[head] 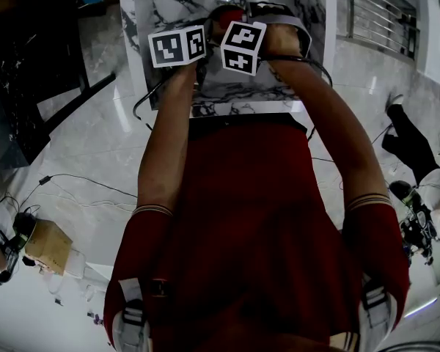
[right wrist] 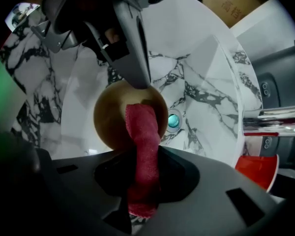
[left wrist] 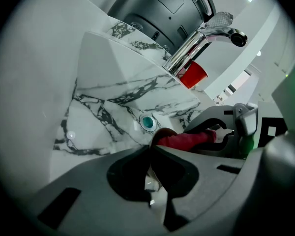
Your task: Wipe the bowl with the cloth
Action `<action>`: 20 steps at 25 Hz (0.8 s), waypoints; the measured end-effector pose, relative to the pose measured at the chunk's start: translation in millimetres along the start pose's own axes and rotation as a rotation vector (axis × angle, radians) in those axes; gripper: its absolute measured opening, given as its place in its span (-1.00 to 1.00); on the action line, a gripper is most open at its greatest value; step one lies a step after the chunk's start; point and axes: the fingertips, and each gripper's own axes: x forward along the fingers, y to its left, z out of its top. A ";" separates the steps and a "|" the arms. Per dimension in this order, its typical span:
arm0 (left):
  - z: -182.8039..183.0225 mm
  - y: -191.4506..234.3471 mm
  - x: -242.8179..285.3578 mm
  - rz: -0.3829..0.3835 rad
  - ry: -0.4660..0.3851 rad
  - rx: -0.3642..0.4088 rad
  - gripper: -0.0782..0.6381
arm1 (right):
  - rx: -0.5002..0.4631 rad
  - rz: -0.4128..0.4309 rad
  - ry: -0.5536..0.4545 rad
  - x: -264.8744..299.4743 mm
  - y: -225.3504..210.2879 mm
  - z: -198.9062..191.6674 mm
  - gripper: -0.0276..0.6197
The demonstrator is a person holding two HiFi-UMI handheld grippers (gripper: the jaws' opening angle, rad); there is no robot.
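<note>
1. Left gripper view: the left hand-held gripper (left wrist: 150,149) has its jaws pinched together on the rim of a round tan-brown bowl (left wrist: 165,132), only a sliver of which peeks over the jaws. Just beyond it is the white marble sink with grey veins (left wrist: 103,107), and the bowl sits near the teal drain (left wrist: 148,122). The right hand-held gripper (left wrist: 206,135) comes in from the right with a red fuzzy cloth (left wrist: 183,140) sticking out toward the bowl. Up top there's a chrome faucet (left wrist: 196,43), with a red plastic cup (left wrist: 192,74) right behind its base and a dark grey rounded machine (left wrist: 162,9) behind that.

2. Right gripper view: this one's clamped on the cloth, and the strip runs from between the jaws up onto the inside of the bowl. The bowl hangs over the basin just left of the drain. The left one's fingertips pinch its far rim. Can't tell if the bowl touches the basin.

3. Head view: both marker cubes sit side by side, almost touching, over the sink, at the end of two bare forearms. A bit of red cloth shows just past the cubes. Off to the lower left, a cardboard box (head: 48,244) and some black cables (head: 81,189) lie on the pale tiled floor (head: 95,123).
</note>
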 end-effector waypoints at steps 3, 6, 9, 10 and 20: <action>0.6 0.1 0.3 -0.002 -0.004 0.000 -0.73 | -0.041 0.014 0.024 0.0 6.6 -3.4 -0.62; 0.8 -0.2 0.2 -0.004 -0.004 0.001 -0.73 | -0.075 0.027 0.040 -1.0 13.4 -3.4 -0.62; 0.2 0.3 -0.2 -0.001 -0.002 0.003 -0.73 | -0.111 0.041 0.049 -2.8 20.1 -1.1 -0.62; 0.3 0.5 -0.3 0.000 -0.002 0.003 -0.73 | -0.121 0.045 0.049 -3.6 22.2 0.1 -0.62; 2.4 -0.2 -0.4 -0.009 -0.015 -0.012 -0.73 | -0.145 0.044 -0.008 -6.2 33.4 20.7 -0.62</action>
